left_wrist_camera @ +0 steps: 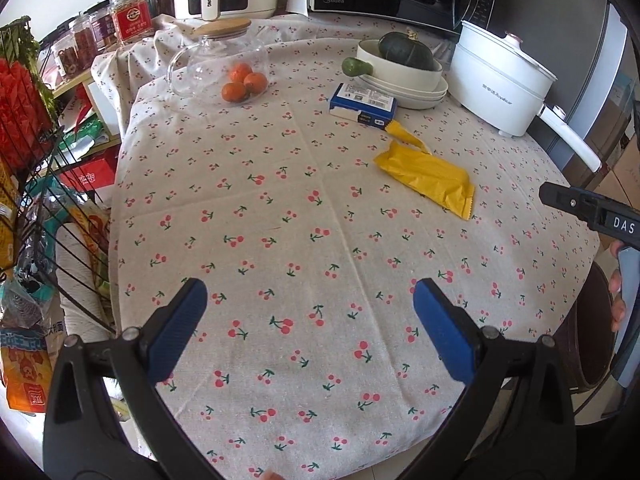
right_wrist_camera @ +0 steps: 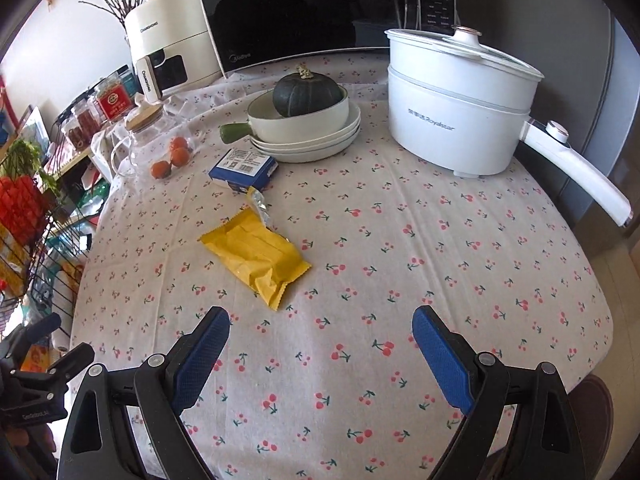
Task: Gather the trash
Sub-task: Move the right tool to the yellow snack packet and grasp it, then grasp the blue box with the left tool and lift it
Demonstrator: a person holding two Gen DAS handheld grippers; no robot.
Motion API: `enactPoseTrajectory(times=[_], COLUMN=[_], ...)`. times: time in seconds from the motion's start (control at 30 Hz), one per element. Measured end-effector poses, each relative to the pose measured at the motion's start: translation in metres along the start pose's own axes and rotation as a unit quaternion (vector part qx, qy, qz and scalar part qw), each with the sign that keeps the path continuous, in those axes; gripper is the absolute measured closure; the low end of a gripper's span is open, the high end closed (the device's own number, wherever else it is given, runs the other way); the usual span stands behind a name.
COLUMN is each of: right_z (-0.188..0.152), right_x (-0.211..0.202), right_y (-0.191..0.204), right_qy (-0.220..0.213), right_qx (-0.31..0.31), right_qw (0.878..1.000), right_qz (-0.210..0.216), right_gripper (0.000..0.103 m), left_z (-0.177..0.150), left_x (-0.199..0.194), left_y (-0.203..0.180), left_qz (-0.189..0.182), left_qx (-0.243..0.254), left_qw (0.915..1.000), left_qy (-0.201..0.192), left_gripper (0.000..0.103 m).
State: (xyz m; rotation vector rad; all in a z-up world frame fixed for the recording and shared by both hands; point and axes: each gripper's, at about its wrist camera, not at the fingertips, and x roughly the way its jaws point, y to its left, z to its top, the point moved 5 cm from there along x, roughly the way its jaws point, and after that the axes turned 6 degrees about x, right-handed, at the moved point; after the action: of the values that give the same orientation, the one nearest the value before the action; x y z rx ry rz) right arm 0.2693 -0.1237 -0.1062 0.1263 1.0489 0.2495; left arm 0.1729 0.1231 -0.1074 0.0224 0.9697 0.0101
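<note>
1. Nearest me, both grippers hover over the bench point(right_wrist_camera: 500, 240) and its cherry-print cloth. Left gripper point(left_wrist_camera: 310, 312): jaws spread wide, nothing between them. Right gripper point(right_wrist_camera: 320, 340): also spread wide, empty.
2. Trash, one clear piece: a yellow wrapper point(right_wrist_camera: 256, 258), lying flat just beyond the right gripper and a little left of its centreline. In the left wrist view the yellow wrapper point(left_wrist_camera: 430, 180) sits well off to the far right, so I judge the right gripper the better one for the pick.
3. How I'd do it well: shift left, come down low, and close on the crinkled near end where the foil stands up off the cloth. A flat pinch risks catching the cloth too.
4. Just past it, one torn strip point(right_wrist_camera: 259, 206), yellow outside and silvery inside. It touches the wrapper's far edge; I cannot tell if it is still attached. Probably a second bit of trash.
5. Further: one blue box point(right_wrist_camera: 244, 170), possibly trash, uncertain.
6. Far left: three oranges point(right_wrist_camera: 172, 158) beside one glass pot point(right_wrist_camera: 136, 140).
7. Far centre: one squash point(right_wrist_camera: 306, 94) in one handled bowl, on stacked plates point(right_wrist_camera: 312, 146), three I think.
8. Far right: one white electric pot point(right_wrist_camera: 456, 104). Not trash.
</note>
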Motion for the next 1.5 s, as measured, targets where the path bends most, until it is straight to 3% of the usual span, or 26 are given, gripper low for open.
enactPoseTrajectory(times=[0.1,0.23,0.33,0.5,0.73,0.9,1.0,1.3,1.4,1.5], right_z=[0.005,0.005,0.008,0.015,0.025,0.020,0.011,-0.019,-0.024,-0.020], right_x=[0.027,0.063,0.087,0.123,0.147,0.134,0.118,0.053,0.034,0.025], right_y=[0.026,0.056,0.071,0.081,0.073,0.070,0.064,0.023,0.009,-0.001], right_qy=[0.011,0.024,0.032,0.054,0.077,0.070,0.077,0.074,0.065,0.058], right_qx=[-0.065,-0.178,-0.225,-0.271,-0.226,-0.223,-0.205,-0.151,-0.139,-0.111], right_qw=[0.998,0.983,0.973,0.961,0.971,0.972,0.975,0.986,0.988,0.992], right_qz=[0.015,0.019,0.029,0.008,0.022,0.017,0.027,0.017,0.018,0.023], right_gripper=[0.009,0.009,0.009,0.009,0.013,0.038,0.043,0.046,0.046,0.046], left_z=[-0.001,-0.006,-0.010,-0.011,-0.012,-0.013,-0.014,0.019,0.041,0.066], left_x=[0.003,0.006,0.010,0.017,0.027,0.028,0.027,0.029,0.039,0.056], left_y=[0.010,0.016,0.019,0.022,0.021,0.014,0.009,-0.002,-0.009,-0.026], left_qz=[0.008,0.013,0.012,0.007,-0.004,-0.006,-0.010,-0.027,-0.051,-0.076], left_qx=[-0.010,-0.003,0.003,0.003,-0.008,0.000,0.005,0.018,0.016,0.045], left_qw=[0.9999,0.9998,0.9997,0.9995,0.9989,0.9989,0.9989,0.9991,0.9972,0.9931], left_qy=[0.003,0.012,0.021,0.031,0.045,0.047,0.045,-0.027,-0.052,-0.077], left_gripper=[0.001,0.001,0.001,0.001,0.001,0.001,0.001,0.000,0.000,0.000])
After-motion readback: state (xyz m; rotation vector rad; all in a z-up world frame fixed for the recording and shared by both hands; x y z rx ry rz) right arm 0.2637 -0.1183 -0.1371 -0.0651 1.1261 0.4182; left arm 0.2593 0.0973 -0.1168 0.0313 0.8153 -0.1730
